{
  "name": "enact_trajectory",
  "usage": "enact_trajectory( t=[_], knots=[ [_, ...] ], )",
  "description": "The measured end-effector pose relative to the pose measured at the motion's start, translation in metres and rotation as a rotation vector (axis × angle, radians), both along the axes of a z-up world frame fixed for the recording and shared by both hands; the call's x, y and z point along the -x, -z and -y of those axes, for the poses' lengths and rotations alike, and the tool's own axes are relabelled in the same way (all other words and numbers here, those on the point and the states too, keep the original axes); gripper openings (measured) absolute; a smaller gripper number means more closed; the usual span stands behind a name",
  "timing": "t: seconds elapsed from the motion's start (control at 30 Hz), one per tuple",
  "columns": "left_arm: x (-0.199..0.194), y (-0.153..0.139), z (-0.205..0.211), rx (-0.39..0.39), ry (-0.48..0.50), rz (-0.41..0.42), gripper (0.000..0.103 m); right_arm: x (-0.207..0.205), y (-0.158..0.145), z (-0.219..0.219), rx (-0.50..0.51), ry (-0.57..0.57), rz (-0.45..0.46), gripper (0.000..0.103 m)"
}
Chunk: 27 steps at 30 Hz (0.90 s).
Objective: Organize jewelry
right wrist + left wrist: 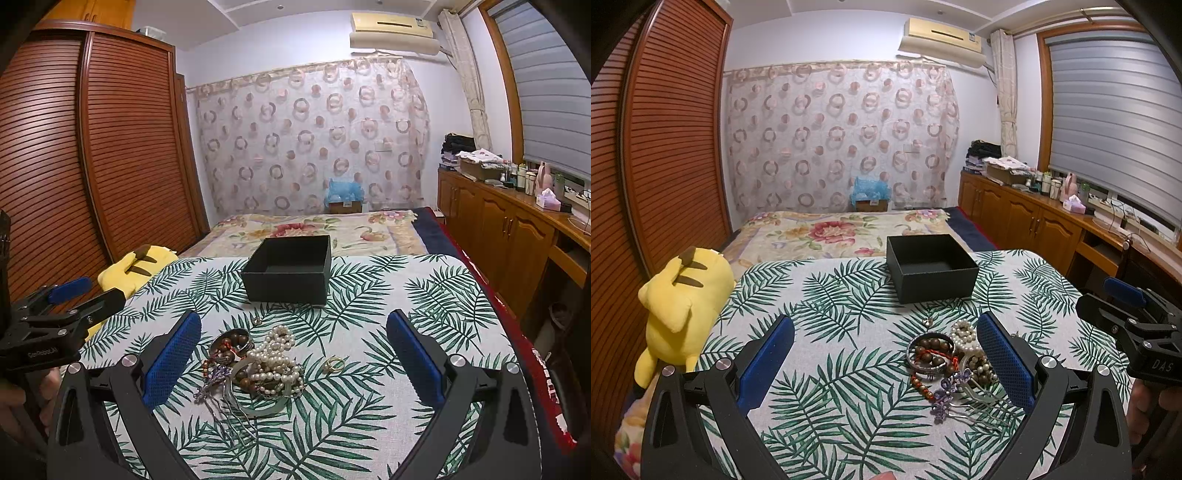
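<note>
Only the right wrist view shows the gold ring point(333, 364), lying on the cloth just right of the jewelry pile point(255, 365), and the full spread of the pearl strand point(275, 360); the left wrist view hides much of the pearls behind its own right finger, but shows the purple flower hairpin point(947, 393) and the red-corded wooden bead bracelet point(932, 352) more plainly. Each view catches the other gripper at its edge. The left gripper point(886, 360) has its jaws spread wide with nothing between the pads, hovering over the pile; the right gripper point(295, 360) is equally wide and empty above the same heap. Counted: 2 grippers, 1 black box point(290, 267), 1 pile, 1 gold ring, 1 small silver piece point(927, 322) lying apart between pile and box. The box stands open and empty behind the jewelry, at the far edge of the table's leaf-print cloth point(424, 295). A yellow plush toy point(681, 306) lies at the table's left side. Behind are 1 bed with a floral cover point(314, 230), a slatted wooden wardrobe point(110, 147), a circle-patterned curtain point(314, 140), an air conditioner point(393, 31) and wooden cabinets point(498, 229) under a window blind.
</note>
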<state>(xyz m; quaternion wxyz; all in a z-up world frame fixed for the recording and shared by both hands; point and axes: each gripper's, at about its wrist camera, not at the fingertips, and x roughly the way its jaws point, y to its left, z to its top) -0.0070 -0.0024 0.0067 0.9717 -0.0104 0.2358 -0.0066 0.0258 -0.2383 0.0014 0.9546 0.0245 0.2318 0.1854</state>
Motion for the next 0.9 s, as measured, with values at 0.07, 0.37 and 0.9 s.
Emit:
enact_trajectory(
  t=[0.07,0.37,0.9],
  knots=[
    [0.0001,-0.0003,0.0001,0.0,0.0,0.001,0.096,-0.0001,0.0002,0.0,-0.001,-0.001,-0.001,0.101],
    [0.0006,-0.0005,0.0011,-0.002,0.002,0.001,0.096,0.0023,-0.0014,-0.0052,0.0,-0.006,-0.002,0.101],
    [0.0008,0.0026,0.0048,0.001,0.001,-0.008,0.096,0.0025,-0.0022,-0.0083,0.004,-0.011,0.003,0.101]
  ],
)
